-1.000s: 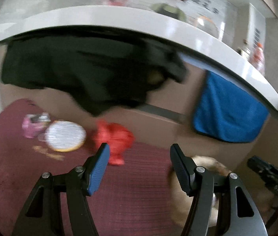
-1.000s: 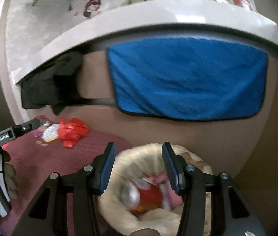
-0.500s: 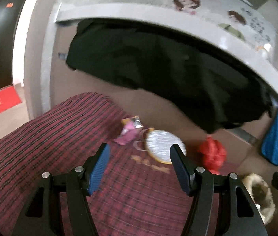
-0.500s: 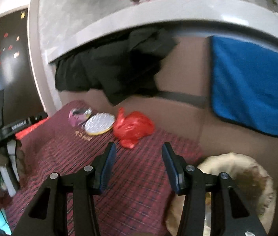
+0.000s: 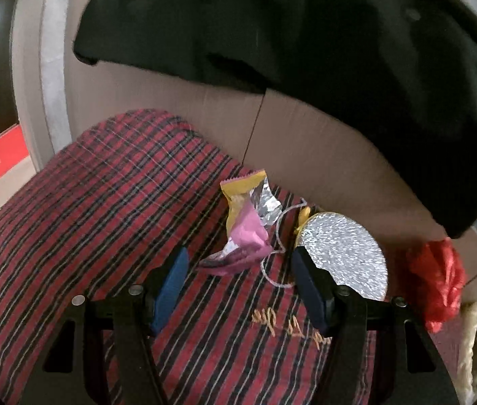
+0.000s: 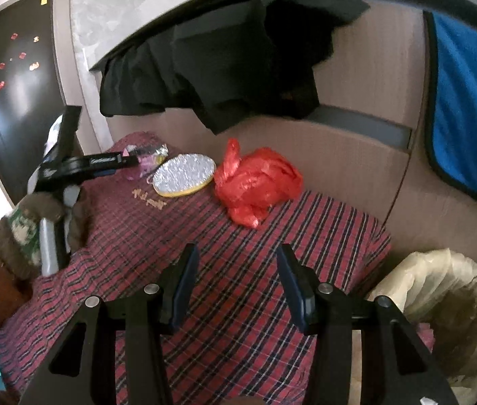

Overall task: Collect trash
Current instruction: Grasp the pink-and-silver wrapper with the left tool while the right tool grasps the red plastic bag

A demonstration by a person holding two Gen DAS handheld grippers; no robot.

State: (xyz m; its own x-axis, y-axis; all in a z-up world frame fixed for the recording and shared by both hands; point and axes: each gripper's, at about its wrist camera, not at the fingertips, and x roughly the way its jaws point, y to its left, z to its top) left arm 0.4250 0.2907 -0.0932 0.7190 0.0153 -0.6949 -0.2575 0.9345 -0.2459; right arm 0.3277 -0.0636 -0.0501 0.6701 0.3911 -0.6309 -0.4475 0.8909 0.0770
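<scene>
My left gripper (image 5: 236, 278) has its blue-padded jaws apart; they have just been closing a little, and nothing is gripped between them. Low in the centre of the left wrist view, the crumpled pink, yellow and foil snack wrapper (image 5: 247, 226) lies just beyond the gap between the fingertips, on the red plaid cloth (image 5: 103, 202). I cannot tell whether the pads touch it. A thin white string (image 5: 277, 236) loops beside the wrapper, toward the round silver-glitter disc with a yellow rim (image 5: 343, 253), which sits right of centre, partly behind the right-hand finger. At the right edge, a crumpled red plastic bag (image 5: 436, 276) rests on the cloth. A black garment (image 5: 306, 50) hangs across the top of the frame over a brown panel (image 5: 323, 168).

My right gripper (image 6: 236, 283) is also spread wide, empty, low centre in the right wrist view, over bare plaid cloth (image 6: 238, 303). In the middle of the frame lies the red bag (image 6: 255, 182); left of it, the disc (image 6: 184, 175); then the wrapper (image 6: 147, 162), with the left gripper's fingertip (image 6: 103, 162) reaching it from the left edge. A gloved hand (image 6: 26, 222) holds that tool. At lower right stands a bin lined with a pale beige plastic bag (image 6: 441, 287). A blue towel (image 6: 468, 101) hangs at the upper right.
</scene>
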